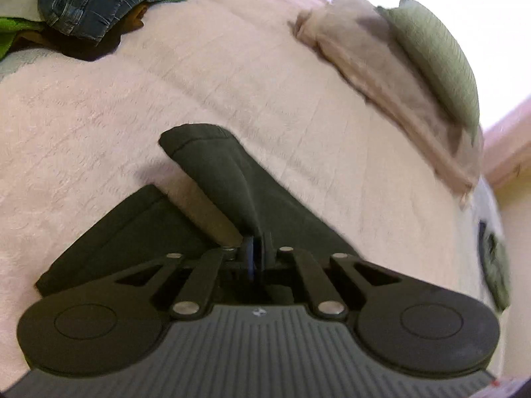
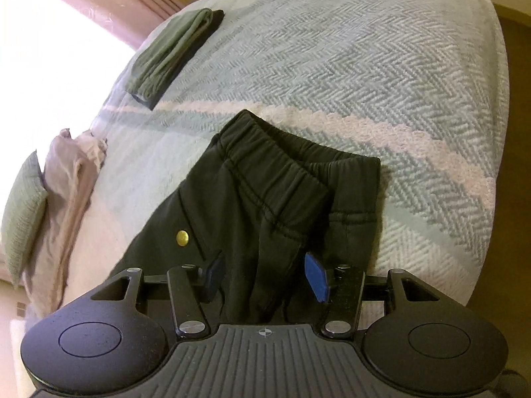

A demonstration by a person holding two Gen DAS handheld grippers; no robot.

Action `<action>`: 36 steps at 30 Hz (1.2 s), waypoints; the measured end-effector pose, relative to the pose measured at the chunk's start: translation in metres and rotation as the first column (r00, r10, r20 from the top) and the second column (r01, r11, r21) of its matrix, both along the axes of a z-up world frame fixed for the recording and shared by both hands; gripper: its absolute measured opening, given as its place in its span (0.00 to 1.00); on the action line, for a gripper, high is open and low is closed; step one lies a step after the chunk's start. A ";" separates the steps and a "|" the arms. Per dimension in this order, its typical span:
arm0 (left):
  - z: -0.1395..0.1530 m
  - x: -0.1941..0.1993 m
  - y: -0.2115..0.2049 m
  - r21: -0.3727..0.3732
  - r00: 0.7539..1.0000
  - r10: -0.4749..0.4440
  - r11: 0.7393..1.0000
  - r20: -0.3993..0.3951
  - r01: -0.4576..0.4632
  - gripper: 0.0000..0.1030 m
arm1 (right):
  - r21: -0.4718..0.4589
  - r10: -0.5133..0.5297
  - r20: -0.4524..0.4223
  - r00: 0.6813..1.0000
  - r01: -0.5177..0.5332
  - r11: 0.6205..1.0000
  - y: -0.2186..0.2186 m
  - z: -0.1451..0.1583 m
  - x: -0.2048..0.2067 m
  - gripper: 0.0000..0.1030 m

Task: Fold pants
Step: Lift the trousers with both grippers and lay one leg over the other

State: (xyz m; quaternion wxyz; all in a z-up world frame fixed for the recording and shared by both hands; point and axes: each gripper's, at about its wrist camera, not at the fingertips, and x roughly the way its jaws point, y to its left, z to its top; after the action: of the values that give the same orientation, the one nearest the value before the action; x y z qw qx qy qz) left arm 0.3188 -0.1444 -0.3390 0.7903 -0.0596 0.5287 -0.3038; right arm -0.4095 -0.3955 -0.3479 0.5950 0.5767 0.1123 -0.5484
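Note:
Black pants (image 1: 232, 179) lie on the pink blanket (image 1: 166, 93) of a bed. My left gripper (image 1: 257, 252) is shut on a fold of one leg, and the cloth rises in a taut ridge from its closed jaws to the hem. In the right wrist view the elastic waistband end of the pants (image 2: 265, 199) lies rumpled, with a gold button (image 2: 182, 237) showing. My right gripper (image 2: 265, 278) stands open around a bunch of this cloth. Its blue pads (image 2: 317, 277) are apart and their faces show.
A pile of jeans (image 1: 99, 0) and other clothes sits at the far left of the bed. A green pillow (image 1: 438, 59) and a beige cloth (image 1: 381, 76) lie at the right. A folded green garment (image 2: 169, 56) rests on the herringbone blanket (image 2: 365, 66).

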 end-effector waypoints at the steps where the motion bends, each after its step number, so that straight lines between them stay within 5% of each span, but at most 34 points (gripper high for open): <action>1: -0.005 -0.002 0.001 0.029 1.000 -0.006 1.000 -0.006 0.006 0.09 | -0.001 0.001 0.008 1.000 -0.001 1.000 0.001 0.000 -0.001 0.49; 6: -0.031 -0.003 0.012 -0.012 0.993 0.085 0.996 -0.083 -0.086 0.29 | 0.024 -0.019 0.056 0.998 0.018 1.000 0.004 -0.009 -0.004 0.49; 10: -0.039 0.005 0.009 -0.033 0.989 0.115 0.992 -0.098 -0.118 0.25 | 0.016 -0.020 0.061 0.998 0.019 1.000 0.005 -0.014 -0.006 0.50; 12: -0.037 0.004 0.006 0.004 0.994 0.093 0.996 -0.056 -0.093 0.13 | 0.007 -0.032 0.071 0.997 0.031 0.999 0.005 -0.015 -0.009 0.50; 19: -0.035 0.003 0.003 0.039 0.996 0.075 0.997 -0.038 -0.073 0.13 | -0.012 -0.101 0.125 0.987 0.103 0.995 0.005 -0.023 -0.017 0.50; 21: -0.033 0.002 -0.004 0.075 0.999 0.037 0.997 -0.009 -0.036 0.05 | -0.019 -0.104 0.146 0.984 0.108 0.994 0.000 -0.029 -0.018 0.45; 22: -0.030 0.002 -0.007 0.084 1.000 0.015 0.996 0.015 -0.016 0.04 | -0.021 -0.092 0.147 0.985 0.097 0.995 -0.003 -0.030 -0.016 0.18; 24: -0.015 0.001 -0.009 0.075 0.998 -0.011 0.997 0.065 0.006 0.02 | -0.016 -0.078 0.054 0.996 0.079 0.997 -0.010 -0.023 -0.012 0.15; 30: 0.050 -0.035 0.033 -0.024 0.960 -0.107 0.993 0.259 0.117 0.04 | -0.247 0.010 0.072 0.997 0.009 0.969 -0.010 0.053 -0.030 0.13; 33: 0.027 -0.058 0.066 0.070 0.972 -0.115 0.992 0.204 0.103 0.06 | -0.216 0.025 0.068 0.997 -0.009 0.976 0.001 0.053 -0.043 0.13; 36: -0.021 -0.071 0.084 0.164 0.994 -0.053 0.986 0.092 0.038 0.08 | -0.056 0.038 -0.032 0.999 -0.040 0.998 0.007 0.015 -0.045 0.15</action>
State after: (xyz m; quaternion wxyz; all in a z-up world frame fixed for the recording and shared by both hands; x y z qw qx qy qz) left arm 0.2480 -0.0608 -0.3596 0.8099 0.0317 0.5144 -0.2803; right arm -0.4541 -0.3888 -0.3331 0.6199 0.5488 0.1173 -0.5484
